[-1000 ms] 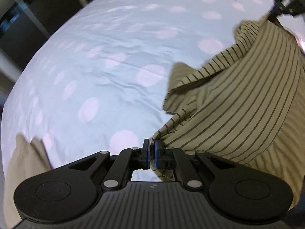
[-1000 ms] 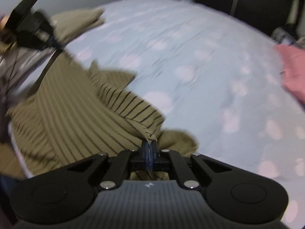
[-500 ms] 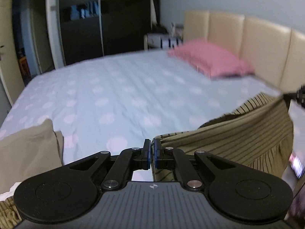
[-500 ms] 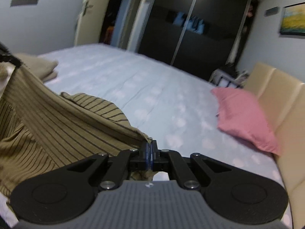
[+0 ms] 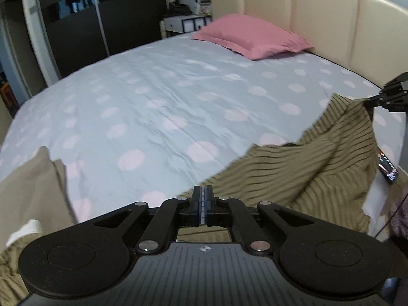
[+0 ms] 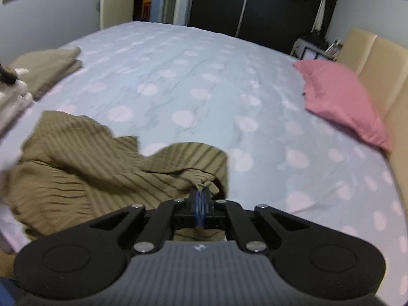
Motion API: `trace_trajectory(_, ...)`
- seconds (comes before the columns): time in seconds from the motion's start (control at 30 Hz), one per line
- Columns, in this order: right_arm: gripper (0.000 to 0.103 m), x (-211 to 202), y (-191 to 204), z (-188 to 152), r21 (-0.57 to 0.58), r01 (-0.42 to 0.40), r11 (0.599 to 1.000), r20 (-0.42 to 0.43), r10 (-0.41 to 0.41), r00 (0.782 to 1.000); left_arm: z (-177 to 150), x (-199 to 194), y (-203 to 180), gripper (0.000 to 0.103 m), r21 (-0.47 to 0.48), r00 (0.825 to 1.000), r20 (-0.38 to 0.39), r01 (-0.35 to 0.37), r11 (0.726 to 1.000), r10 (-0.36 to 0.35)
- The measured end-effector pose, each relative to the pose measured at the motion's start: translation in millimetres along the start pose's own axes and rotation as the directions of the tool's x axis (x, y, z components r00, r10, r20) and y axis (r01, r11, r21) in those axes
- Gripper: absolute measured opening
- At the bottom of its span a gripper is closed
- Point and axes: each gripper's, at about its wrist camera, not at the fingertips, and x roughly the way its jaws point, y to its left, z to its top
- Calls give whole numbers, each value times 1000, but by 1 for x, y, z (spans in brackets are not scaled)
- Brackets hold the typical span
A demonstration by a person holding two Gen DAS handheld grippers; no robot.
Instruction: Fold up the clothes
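Striped shirt [image 5: 301, 173] hangs unfolded above the bed [image 5: 165, 97], left hand-held gripper [image 5: 203, 199] & right hand-held gripper [image 6: 200, 199] each clamped on an edge. Folded stack [image 6: 48, 63] lies done nearby; this one's folds all remain.

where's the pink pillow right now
The pink pillow lies at the head of the bed against the beige headboard, upper right in both wrist views, far across the dotted sheet from the striped garment.
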Motion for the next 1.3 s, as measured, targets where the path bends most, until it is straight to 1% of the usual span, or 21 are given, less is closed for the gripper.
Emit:
trace_trajectory(0.1,2,-5,20,0,-1,-96,995,4,96,995,-3,2,-21,0,22,999,-13,35,999,-35)
trace_trajectory(0.2,2,-7,47,0,-23,-174,984,2,174,985,-4,3,-41,0,6,996,-19,91,996,-90)
trace_trajectory(0.27,2,-8,68,-4,-34,-209,977,5,210,978,-5,3,-55,0,-10,990,-20,140,990,-140)
trace_trajectory(0.33,2,-10,88,-9,-43,-235,971,3,235,972,-5,6,-68,0,-24,980,-24,197,980,-197)
trace_trajectory(0.37,2,-10,99,-11,-53,-241,969,-1,242,970,-6,7,-75,1,-33,974,-26,225,974,-226)
trace_trajectory(0.43,2,-9,117,-16,-81,-236,968,-14,236,972,-9,9,-86,11,-58,960,-29,277,959,-279)
trace_trajectory(0.5,2,-9,134,-24,-83,-242,967,-34,240,970,-12,15,-94,15,-100,944,-33,324,941,-328)
trace_trajectory(0.57,2,-6,150,-31,-91,-257,962,-55,253,966,-18,25,-101,15,-160,920,-44,378,912,-389)
trace_trajectory(0.63,2,-6,166,-40,-119,-267,956,-72,260,963,-24,35,-107,20,-206,898,-62,415,886,-435)
trace_trajectory(0.73,2,-11,182,-49,-157,-279,947,-80,269,960,-30,49,-113,26,-260,878,-93,434,863,-470)
trace_trajectory(0.9,2,-16,193,-55,-184,-307,934,-78,298,952,-41,66,-112,27,-370,842,-112,458,809,-528)
trace_trajectory(0.93,2,-16,194,-55,-188,-315,930,-77,306,949,-42,68,-111,28,-384,837,-118,457,802,-534)
trace_trajectory(1.07,2,-22,200,-56,-220,-355,909,-66,349,935,-49,76,-109,28,-414,833,-150,436,799,-532)
trace_trajectory(1.13,2,-26,203,-56,-242,-372,896,-58,370,927,-51,78,-110,28,-421,824,-157,442,792,-544)
trace_trajectory(1.17,3,-27,205,-56,-251,-380,890,-55,379,924,-52,77,-111,26,-415,823,-160,445,793,-545)
trace_trajectory(1.2,3,-28,206,-56,-257,-388,885,-55,387,920,-52,77,-112,14,-409,821,-162,449,795,-547)
trace_trajectory(1.23,4,-29,207,-56,-262,-393,881,-56,393,918,-52,76,-113,6,-400,826,-164,445,801,-540)
trace_trajectory(1.3,8,-32,209,-56,-270,-404,874,-56,405,913,-51,72,-113,2,-379,850,-169,411,829,-498)
